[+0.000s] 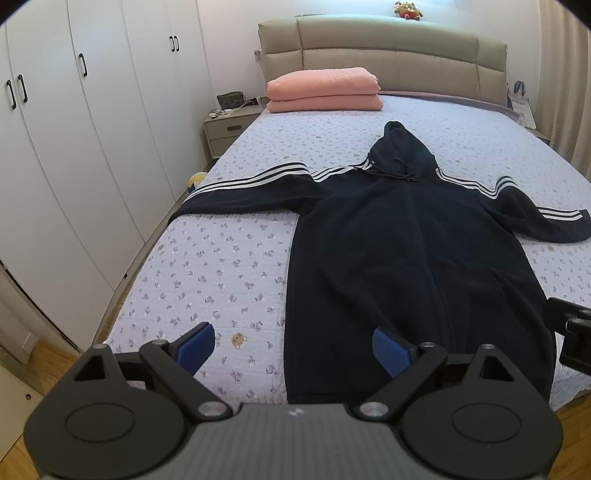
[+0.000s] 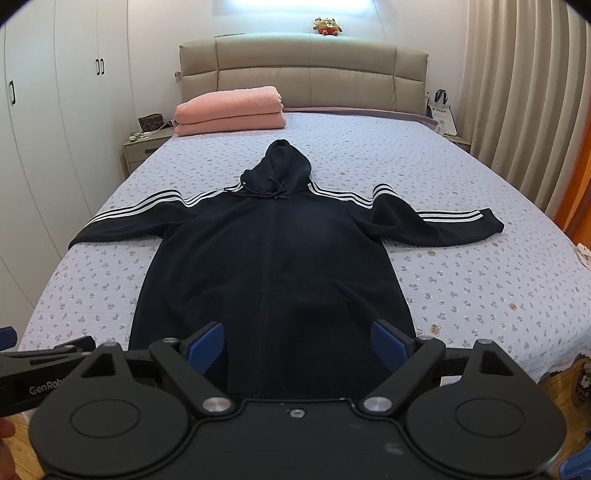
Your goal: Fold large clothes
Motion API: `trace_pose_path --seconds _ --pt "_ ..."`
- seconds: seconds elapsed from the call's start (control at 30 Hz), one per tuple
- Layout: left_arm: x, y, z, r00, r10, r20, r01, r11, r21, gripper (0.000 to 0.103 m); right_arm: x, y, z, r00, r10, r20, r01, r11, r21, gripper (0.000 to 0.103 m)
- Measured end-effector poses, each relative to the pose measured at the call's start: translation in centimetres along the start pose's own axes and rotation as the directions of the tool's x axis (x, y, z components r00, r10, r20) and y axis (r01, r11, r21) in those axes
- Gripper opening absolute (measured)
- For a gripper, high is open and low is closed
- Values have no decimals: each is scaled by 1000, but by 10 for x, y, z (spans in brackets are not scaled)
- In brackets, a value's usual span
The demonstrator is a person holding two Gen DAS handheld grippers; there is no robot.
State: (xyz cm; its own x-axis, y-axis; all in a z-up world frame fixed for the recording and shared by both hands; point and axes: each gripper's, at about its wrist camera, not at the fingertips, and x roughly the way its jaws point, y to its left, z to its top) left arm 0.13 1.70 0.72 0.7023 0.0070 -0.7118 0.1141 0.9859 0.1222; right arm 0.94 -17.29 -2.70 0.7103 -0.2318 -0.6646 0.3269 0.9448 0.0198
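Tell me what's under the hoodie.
The hoodie lies flat on the floral bedspread, which shows all around it. Whatever is directly beneath its body and sleeves is covered, so cannot be seen.

Both views from foot of bed (image 1: 207, 266), facing headboard (image 2: 303, 70)

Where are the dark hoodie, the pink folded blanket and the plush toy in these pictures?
dark hoodie (image 2: 273, 258): right wrist view, middle of the chest.
pink folded blanket (image 2: 229, 110): right wrist view, front side of the stack.
plush toy (image 1: 408, 10): left wrist view, its body, on top of the headboard.
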Motion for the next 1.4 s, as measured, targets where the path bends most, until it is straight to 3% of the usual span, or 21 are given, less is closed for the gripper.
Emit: trace_pose_path --seconds 1.0,1.4 --pt "-4 10 -8 1000 -15 3 15 1000 -27 94 -12 4 0 1000 7 13 -7 1000 6 103" --pt "-35 23 -14 997 -25 68 29 998 -56 95 -46 6 -7 998 5 69 -5 1000 5 103"
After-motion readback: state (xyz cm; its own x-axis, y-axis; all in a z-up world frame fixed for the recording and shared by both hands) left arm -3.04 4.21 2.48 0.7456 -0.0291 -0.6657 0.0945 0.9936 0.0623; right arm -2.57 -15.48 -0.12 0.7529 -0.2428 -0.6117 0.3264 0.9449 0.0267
